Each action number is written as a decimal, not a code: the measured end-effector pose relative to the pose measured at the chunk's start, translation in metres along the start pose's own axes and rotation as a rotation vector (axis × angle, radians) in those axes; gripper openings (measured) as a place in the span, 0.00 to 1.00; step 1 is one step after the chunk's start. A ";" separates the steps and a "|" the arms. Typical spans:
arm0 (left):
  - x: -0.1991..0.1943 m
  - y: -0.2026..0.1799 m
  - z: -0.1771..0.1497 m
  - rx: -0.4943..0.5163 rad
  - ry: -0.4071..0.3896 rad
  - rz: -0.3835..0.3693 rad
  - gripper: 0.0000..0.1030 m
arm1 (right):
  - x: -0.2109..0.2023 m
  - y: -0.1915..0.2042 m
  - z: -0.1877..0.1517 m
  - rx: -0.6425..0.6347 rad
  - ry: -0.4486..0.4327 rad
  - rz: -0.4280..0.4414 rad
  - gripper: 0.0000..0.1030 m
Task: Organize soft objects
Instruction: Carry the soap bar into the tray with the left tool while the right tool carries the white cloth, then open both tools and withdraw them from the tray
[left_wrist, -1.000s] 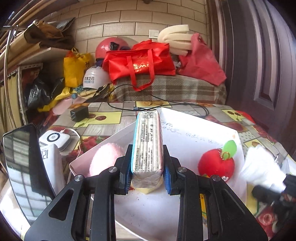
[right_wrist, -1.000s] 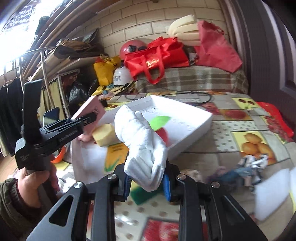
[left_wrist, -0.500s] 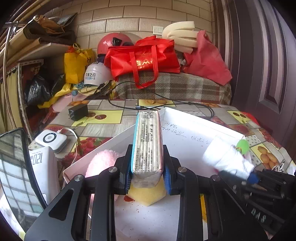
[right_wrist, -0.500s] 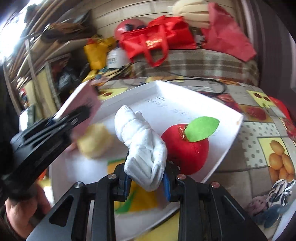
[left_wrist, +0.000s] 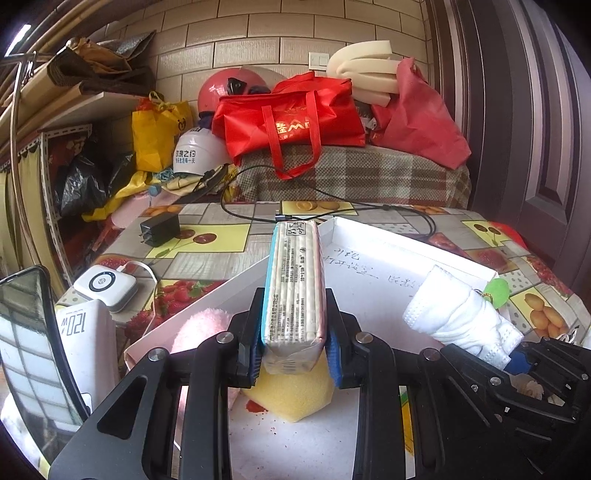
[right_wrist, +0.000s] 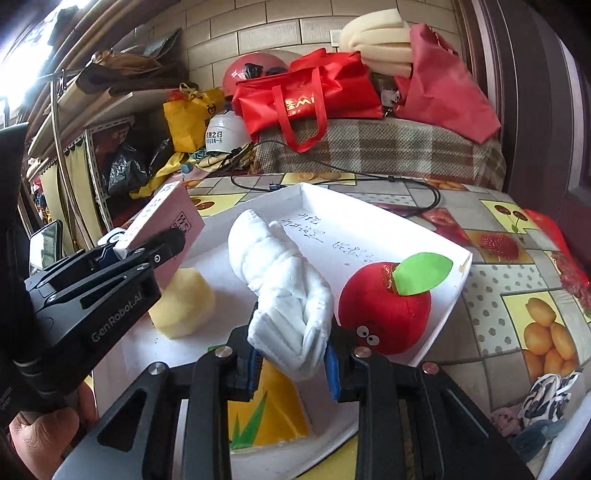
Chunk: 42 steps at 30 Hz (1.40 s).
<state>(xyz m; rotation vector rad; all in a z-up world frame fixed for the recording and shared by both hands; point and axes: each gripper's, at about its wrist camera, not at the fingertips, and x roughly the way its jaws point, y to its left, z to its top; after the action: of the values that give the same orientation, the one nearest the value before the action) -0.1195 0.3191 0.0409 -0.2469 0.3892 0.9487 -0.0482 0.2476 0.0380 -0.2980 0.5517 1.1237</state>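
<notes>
My left gripper (left_wrist: 293, 360) is shut on a pack of tissues (left_wrist: 295, 288) and holds it above the white tray (left_wrist: 384, 240), over a yellow sponge (left_wrist: 295, 395). A pink fluffy toy (left_wrist: 201, 328) lies in the tray to its left. My right gripper (right_wrist: 293, 369) is shut on a rolled white cloth (right_wrist: 284, 291) above the tray (right_wrist: 448, 306), next to a red plush apple (right_wrist: 384, 306). The left gripper (right_wrist: 122, 266) with the pink-sided tissue pack (right_wrist: 166, 229) shows on the left of the right wrist view. The cloth (left_wrist: 461, 317) also shows in the left wrist view.
A yellow card (right_wrist: 266, 413) lies in the tray under my right gripper. A charger (left_wrist: 159, 229), a white device (left_wrist: 105, 288) and a black cable (left_wrist: 332, 210) lie on the fruit-pattern table. Bags and helmets (left_wrist: 288, 122) are piled at the back. A patterned sock (right_wrist: 546, 391) lies right of the tray.
My right gripper has moved further over the tray with the cloth, next to the apple. My left gripper holds the tissue pack almost still above the sponge.
</notes>
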 end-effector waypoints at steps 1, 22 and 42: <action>-0.001 -0.001 0.000 0.006 -0.006 0.004 0.26 | 0.000 -0.001 0.000 0.004 0.001 0.000 0.27; -0.029 0.000 -0.003 0.002 -0.155 0.024 1.00 | -0.008 0.001 0.000 0.008 -0.055 -0.059 1.00; -0.054 -0.020 -0.011 -0.049 -0.084 -0.191 1.00 | -0.058 -0.001 -0.019 -0.017 -0.193 -0.184 1.00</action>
<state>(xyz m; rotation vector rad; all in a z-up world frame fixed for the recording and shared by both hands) -0.1338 0.2643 0.0550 -0.2829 0.2602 0.7781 -0.0702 0.1936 0.0546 -0.2462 0.3373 0.9671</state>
